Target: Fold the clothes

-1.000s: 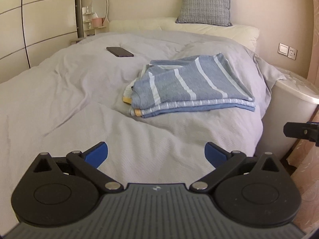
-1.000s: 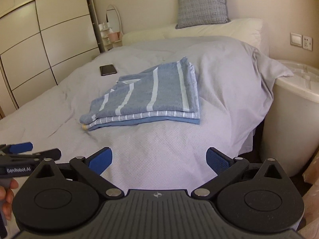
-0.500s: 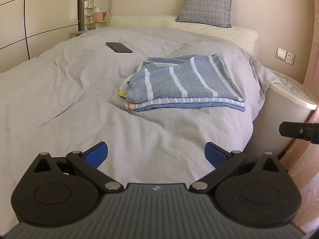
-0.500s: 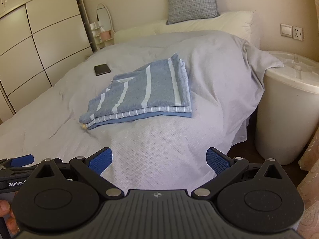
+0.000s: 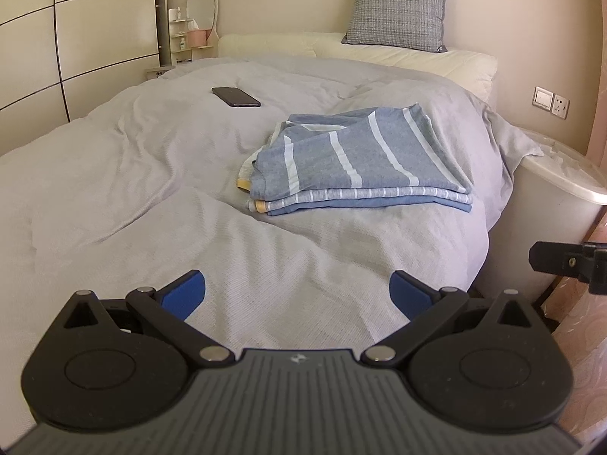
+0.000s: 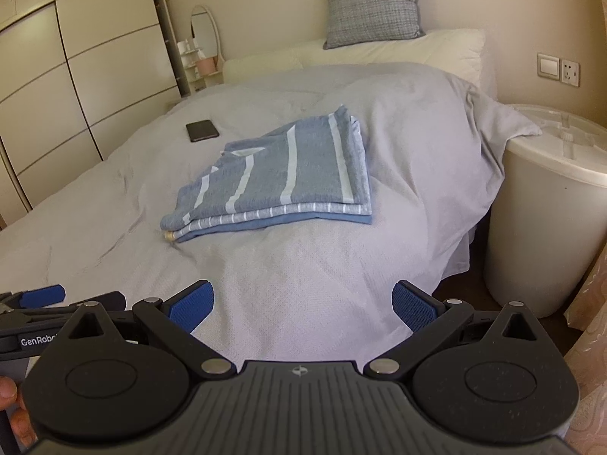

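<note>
A stack of folded blue clothes with white stripes (image 5: pixel 356 167) (image 6: pixel 280 185) lies on the grey bed cover (image 5: pixel 151 174), toward the bed's right side. My left gripper (image 5: pixel 297 292) hangs open over the near part of the bed, well short of the stack, nothing between its blue pads. My right gripper (image 6: pixel 303 305) is open too, also back from the stack and holding nothing. In the right wrist view the left gripper's blue pad (image 6: pixel 41 295) shows at the lower left, with a fingertip of the person's hand (image 6: pixel 7 394) beneath it.
A black phone (image 5: pixel 236 96) (image 6: pixel 202 130) lies on the bed beyond the stack. A white round bin (image 6: pixel 550 204) stands right of the bed. A grey cushion (image 5: pixel 398 7) and cream pillows sit at the head. Wardrobe doors (image 6: pixel 57 87) line the left wall.
Both grippers have drawn back from the bed and stayed open, with the views shifting a little. The folded stack has not moved.
</note>
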The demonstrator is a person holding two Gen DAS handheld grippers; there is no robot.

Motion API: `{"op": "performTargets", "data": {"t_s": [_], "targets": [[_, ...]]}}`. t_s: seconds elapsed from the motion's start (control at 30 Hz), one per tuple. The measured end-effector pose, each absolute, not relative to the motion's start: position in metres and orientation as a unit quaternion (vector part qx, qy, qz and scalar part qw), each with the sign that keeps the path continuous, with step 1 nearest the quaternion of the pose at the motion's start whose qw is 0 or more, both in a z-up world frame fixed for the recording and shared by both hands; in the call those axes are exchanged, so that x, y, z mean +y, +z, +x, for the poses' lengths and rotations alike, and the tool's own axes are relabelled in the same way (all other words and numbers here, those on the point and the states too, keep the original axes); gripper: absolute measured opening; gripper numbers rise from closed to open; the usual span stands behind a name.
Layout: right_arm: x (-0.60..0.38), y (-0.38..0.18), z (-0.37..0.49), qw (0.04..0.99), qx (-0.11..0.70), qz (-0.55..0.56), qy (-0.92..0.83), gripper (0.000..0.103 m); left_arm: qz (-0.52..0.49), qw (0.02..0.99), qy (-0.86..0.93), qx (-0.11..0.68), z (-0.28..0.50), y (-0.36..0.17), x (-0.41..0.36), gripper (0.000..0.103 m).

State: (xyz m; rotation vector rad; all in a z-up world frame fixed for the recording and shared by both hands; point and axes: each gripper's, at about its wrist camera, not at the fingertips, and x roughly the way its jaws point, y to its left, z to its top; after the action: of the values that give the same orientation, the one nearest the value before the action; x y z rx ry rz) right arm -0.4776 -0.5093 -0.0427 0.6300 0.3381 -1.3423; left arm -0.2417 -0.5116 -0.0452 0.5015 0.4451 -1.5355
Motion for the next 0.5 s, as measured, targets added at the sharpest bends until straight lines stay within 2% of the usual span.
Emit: {"op": "performTargets", "data": {"t_s": [0.5], "targets": [[-0.5030,-0.0404,-0.4699,0.723,0.171,0.284,-0.606,0.103,0.235,0.670,-0.677,0.193,-0.2479,-0.0478,-0.5055,0.102]]}}
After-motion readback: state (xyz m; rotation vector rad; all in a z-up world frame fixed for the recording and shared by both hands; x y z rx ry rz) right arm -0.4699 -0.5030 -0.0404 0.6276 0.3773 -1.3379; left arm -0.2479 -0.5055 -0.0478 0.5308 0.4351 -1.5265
